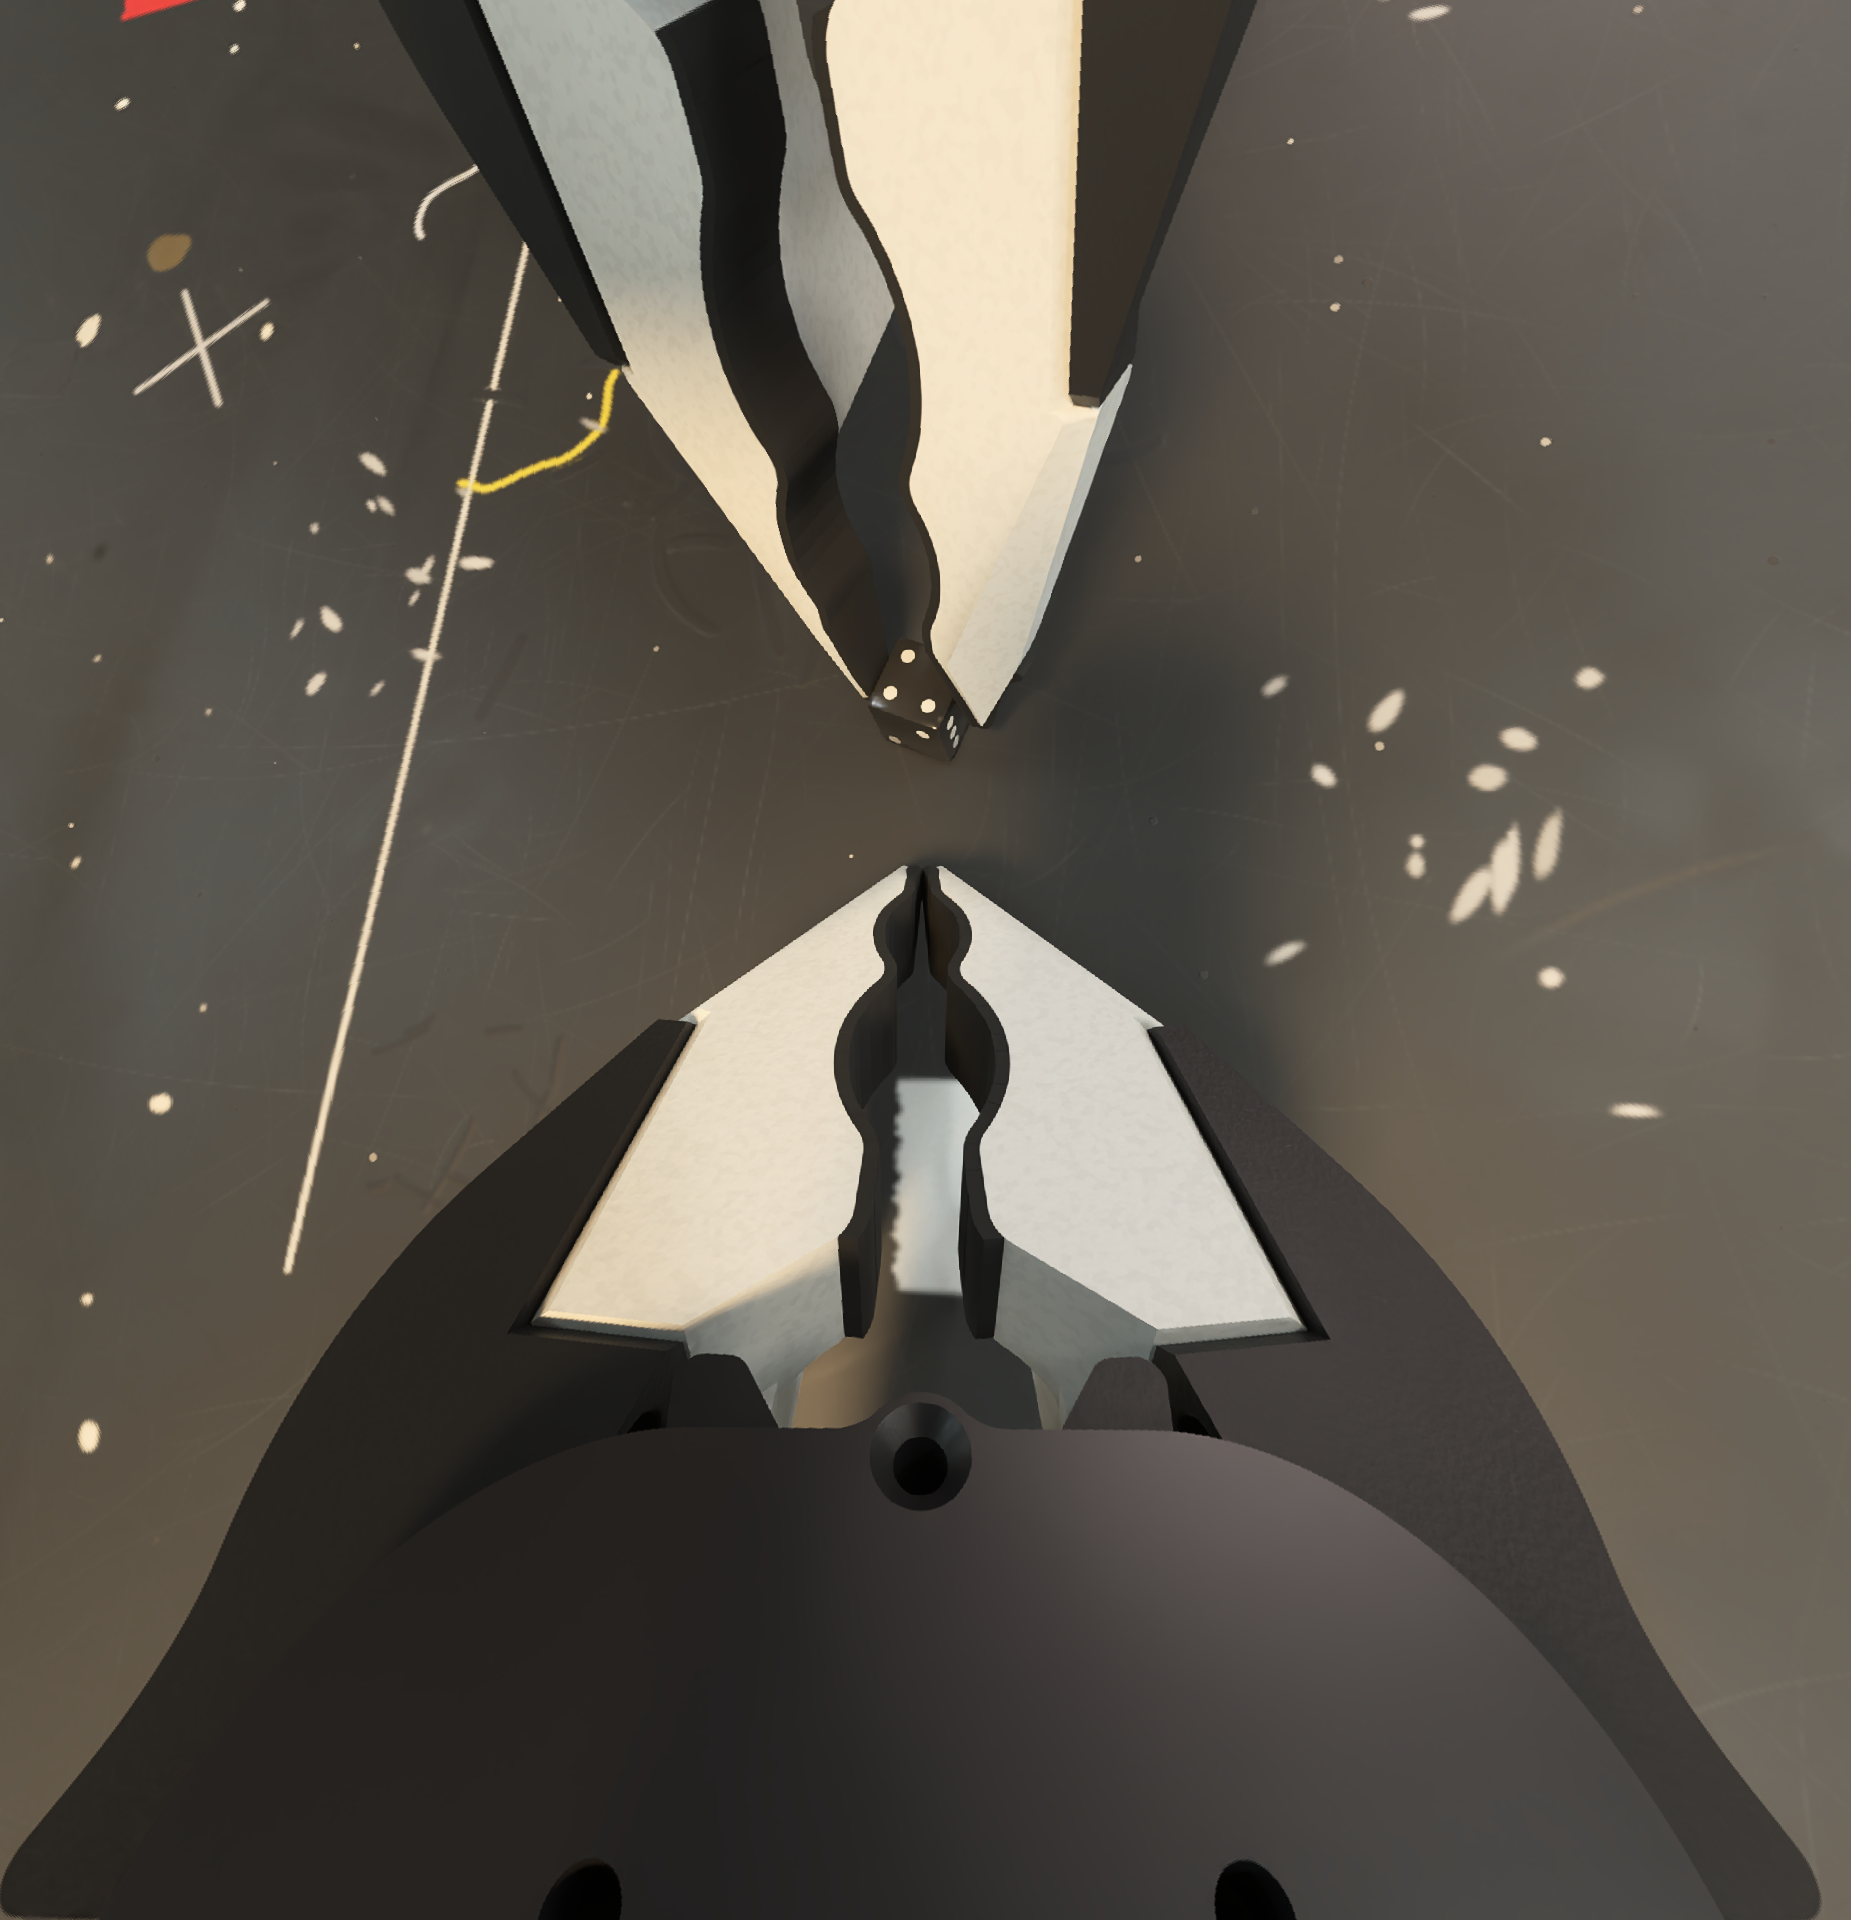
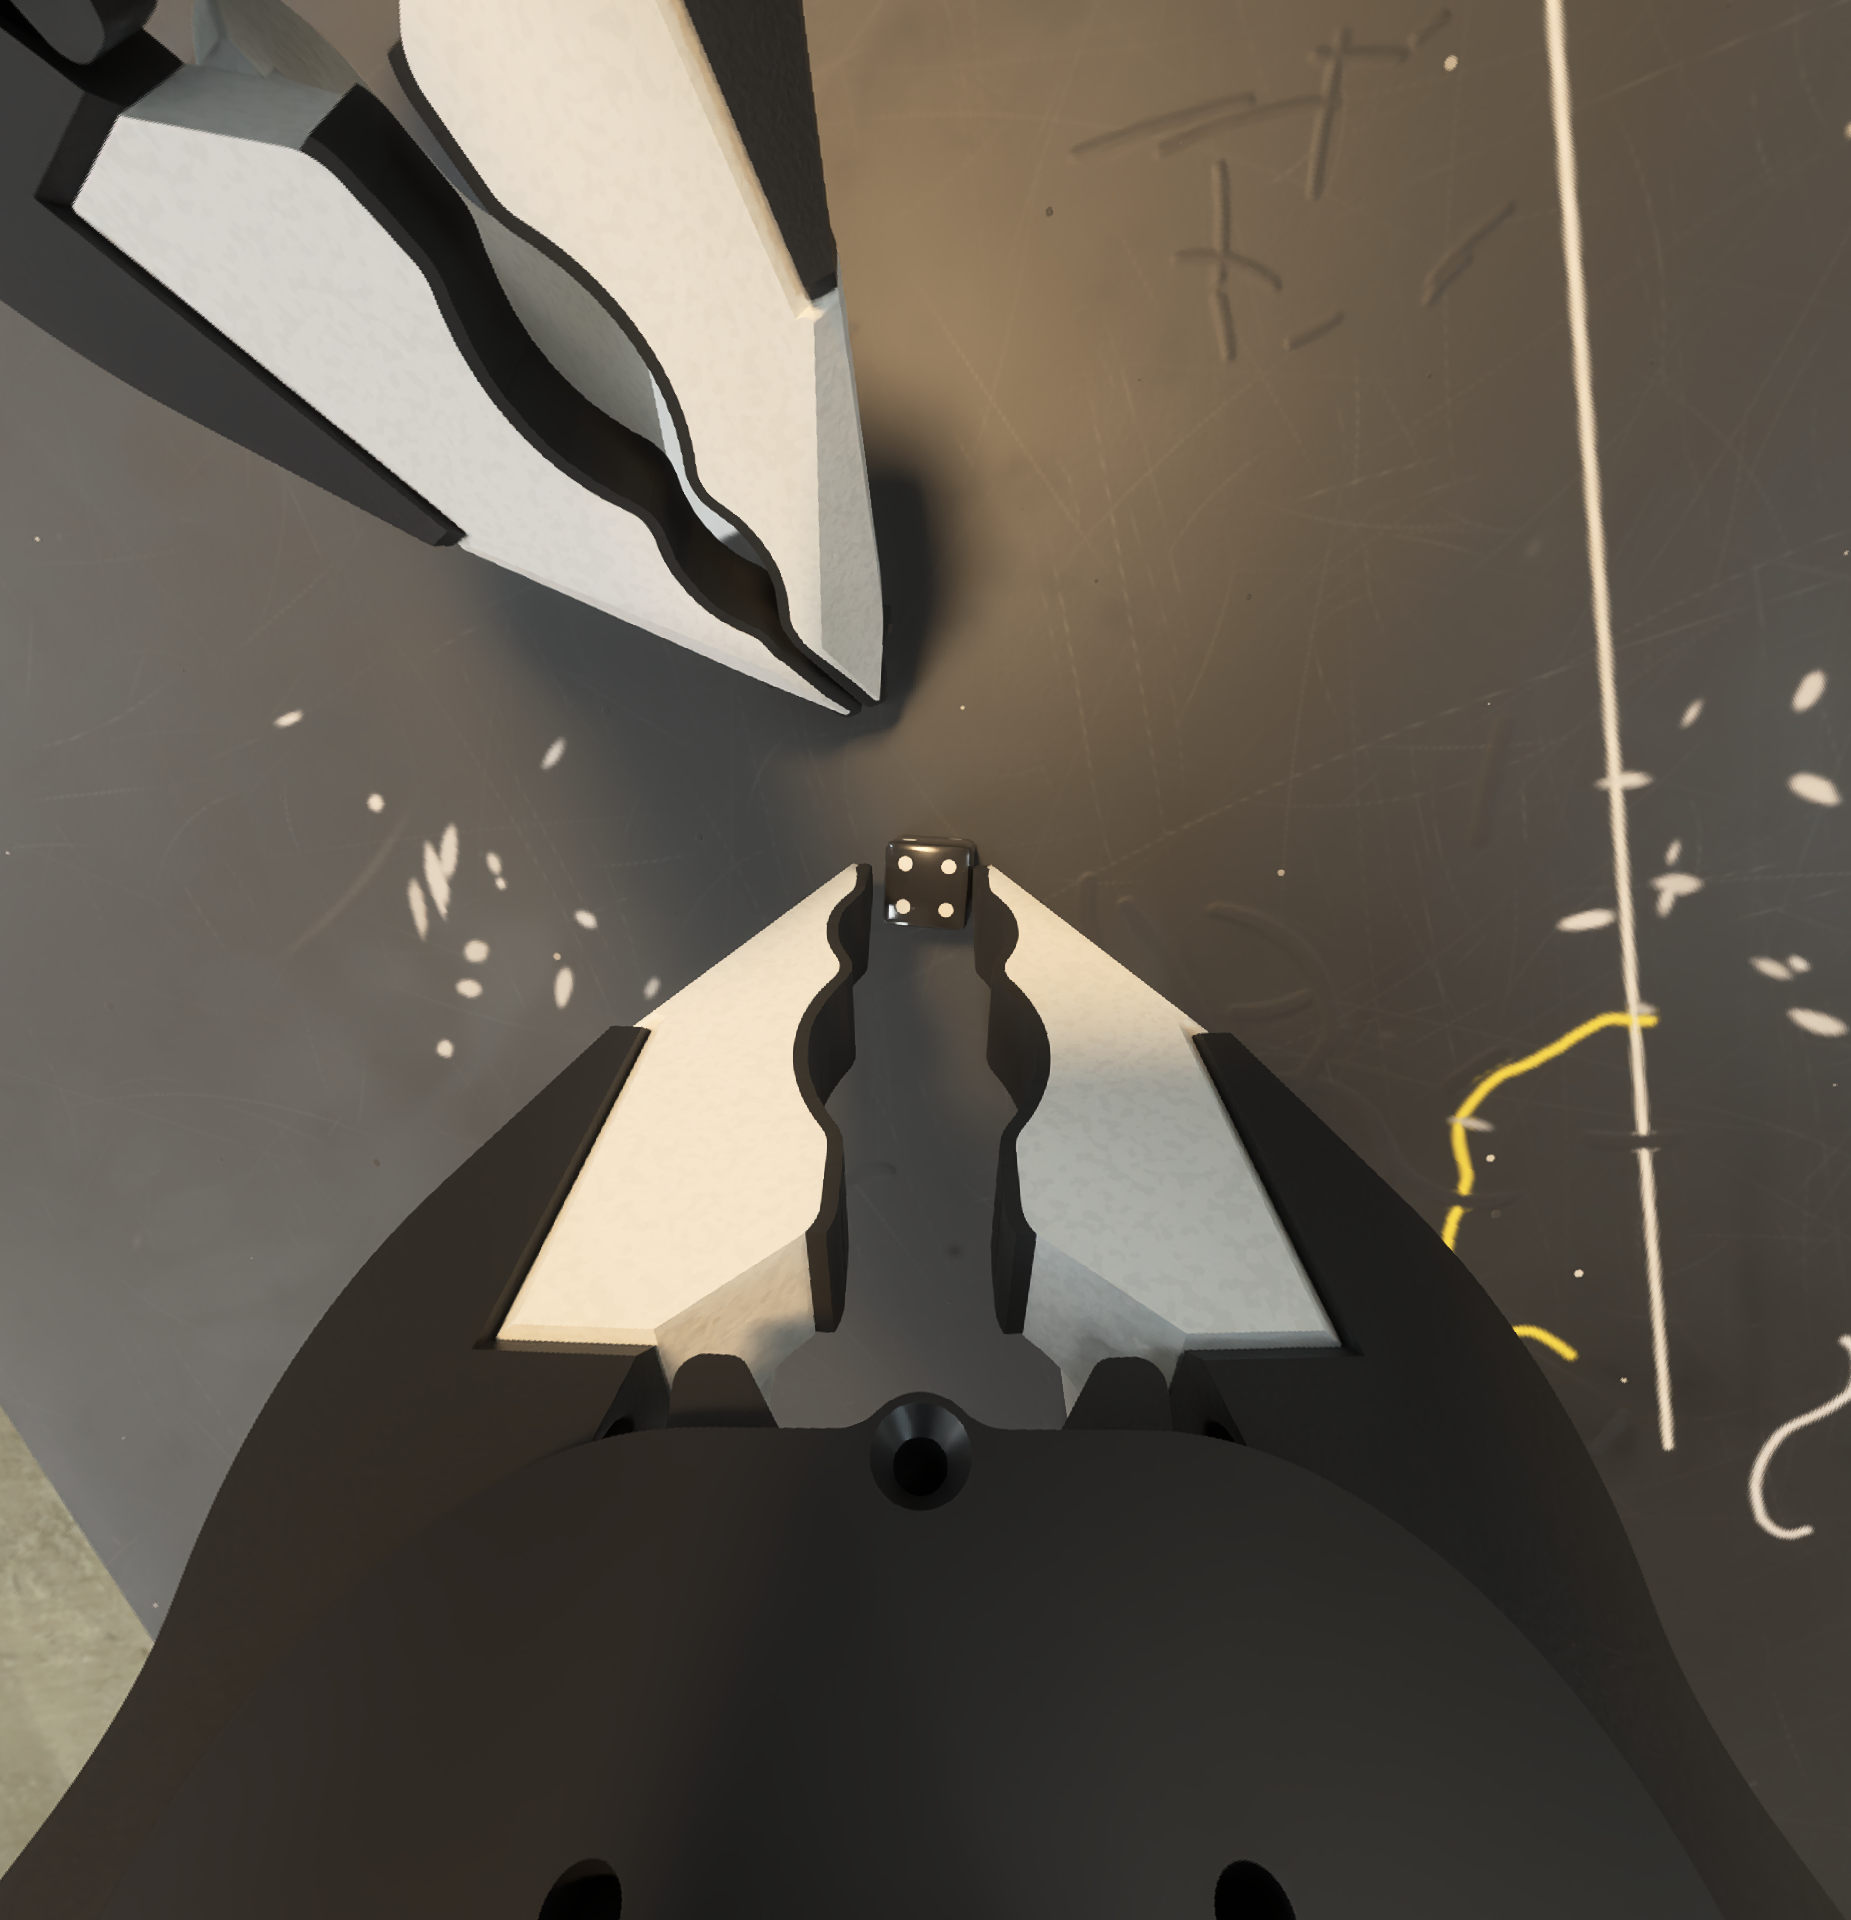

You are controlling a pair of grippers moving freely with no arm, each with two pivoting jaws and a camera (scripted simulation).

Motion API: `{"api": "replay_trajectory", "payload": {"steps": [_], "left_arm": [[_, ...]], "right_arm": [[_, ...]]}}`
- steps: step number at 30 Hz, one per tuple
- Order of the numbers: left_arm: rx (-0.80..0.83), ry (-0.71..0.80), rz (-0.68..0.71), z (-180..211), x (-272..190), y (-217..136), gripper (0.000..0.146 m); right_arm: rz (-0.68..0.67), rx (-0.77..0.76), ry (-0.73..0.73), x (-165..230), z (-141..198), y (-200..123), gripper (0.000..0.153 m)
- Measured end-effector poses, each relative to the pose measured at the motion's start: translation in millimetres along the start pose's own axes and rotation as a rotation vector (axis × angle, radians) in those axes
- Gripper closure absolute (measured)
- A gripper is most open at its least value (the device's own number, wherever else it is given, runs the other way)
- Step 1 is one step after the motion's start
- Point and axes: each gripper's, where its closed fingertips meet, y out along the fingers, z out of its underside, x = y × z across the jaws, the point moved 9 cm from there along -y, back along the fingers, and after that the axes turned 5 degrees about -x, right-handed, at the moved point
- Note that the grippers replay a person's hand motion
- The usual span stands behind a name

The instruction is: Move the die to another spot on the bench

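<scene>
Die (image 2: pixel 930 884), black with white pips, sits between the fingertips of the right hand-held gripper (image 2: pixel 923 883), whose jaws stand narrowly apart on either side of it; from these views I cannot tell whether the pads actually press it. It appears to rest on the dark, scratched table (image 2: pixel 1264 644). The left hand-held gripper (image 1: pixel 922 873) has its tips drawn together with nothing between them, pointing toward the die from just ahead of the right one's tips. A white chalk line (image 2: pixel 1617 779) and a yellow scribble (image 2: pixel 1492 1091) lie off to the right hand-held gripper's right.
</scene>
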Motion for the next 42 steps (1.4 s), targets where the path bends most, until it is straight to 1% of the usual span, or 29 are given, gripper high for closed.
{"api": "replay_trajectory", "payload": {"steps": [5,10,13,17,22,24,28,29,32,36,42], "left_arm": [[0.003,-0.001,-0.004,-1,0,1,0.146],[0.007,0.008,-0.022,-1,-3,0,0.146],[0.001,-0.009,-0.014,0,-2,-1,0.146],[-0.005,-0.008,-0.014,1,-1,-1,0.146],[-0.01,-0.004,-0.025,1,-1,0,0.146],[-0.011,-0.008,-0.026,1,-1,0,0.146],[-0.009,0.002,-0.027,0,0,1,0.146],[-0.008,0.004,-0.025,0,0,2,0.146],[-0.008,0.008,-0.018,-1,-1,2,0.146],[-0.009,0.009,-0.017,-1,0,2,0.146],[-0.049,0.018,-0.034,-5,0,-2,0.146]], "right_arm": [[-0.019,-0.015,0.03,-2,1,0,0.134],[0.04,-0.102,0.077,0,5,-3,0.133],[0.052,-0.14,0.101,3,11,-8,0.132],[0.084,-0.15,0.097,8,17,-10,0.128],[0.147,-0.164,0.048,11,17,-8,0.126],[0.154,-0.19,0.027,14,15,-10,0.124],[0.152,-0.191,0.009,11,15,-7,0.107],[0.15,-0.183,0.005,11,16,-4,0.107],[0.136,-0.18,-0.011,10,18,3,0.116],[0.115,-0.201,-0.012,8,20,4,0.137],[0.118,-0.217,-0.007,9,22,2,0.137]]}}
